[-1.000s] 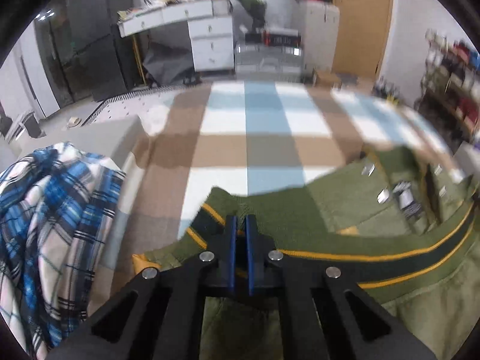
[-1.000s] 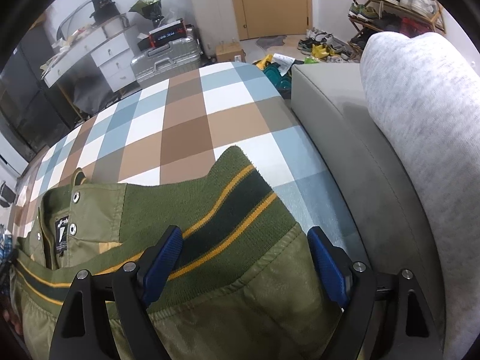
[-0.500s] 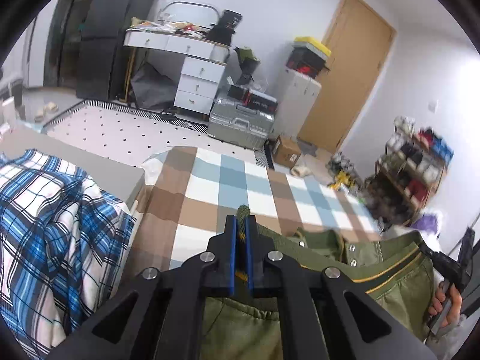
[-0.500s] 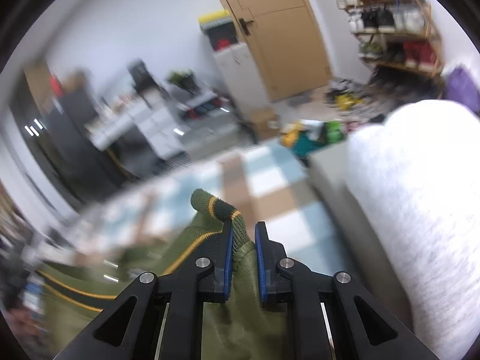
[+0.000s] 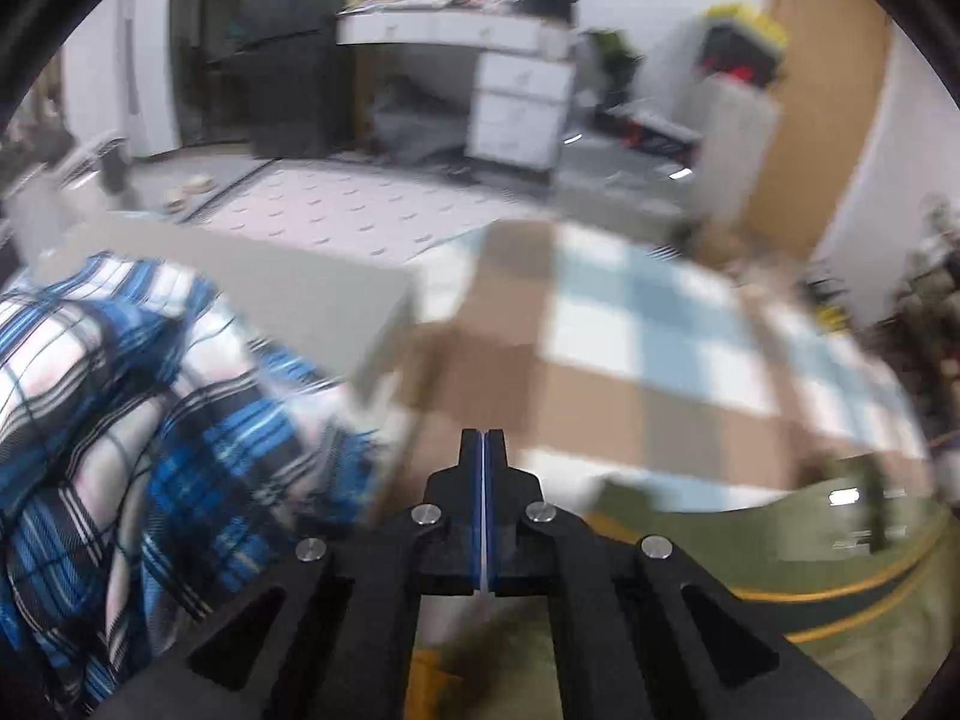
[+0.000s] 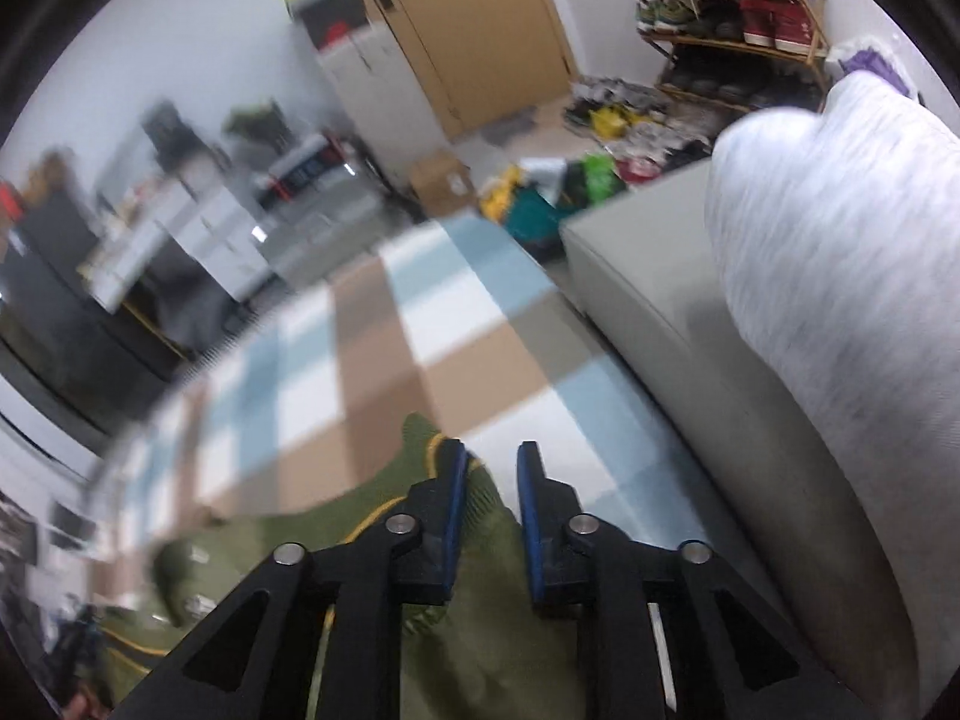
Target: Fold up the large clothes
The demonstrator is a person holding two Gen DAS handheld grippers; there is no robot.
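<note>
The left gripper (image 5: 485,450) is pinched fully shut with nothing seen between its tips. The right gripper (image 6: 487,468) is opening, and the green jacket (image 6: 480,630) lies loose between its fingers. The jacket could slip down and bunch up.

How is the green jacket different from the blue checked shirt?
The jacket is plain green with yellow stripes along its band; the shirt is all blue, white and black checks. The jacket lies spread on the checked blanket, while the shirt sits bunched in a heap off to the blanket's side. Both are clothes, and neither looks neatly folded yet.
</note>
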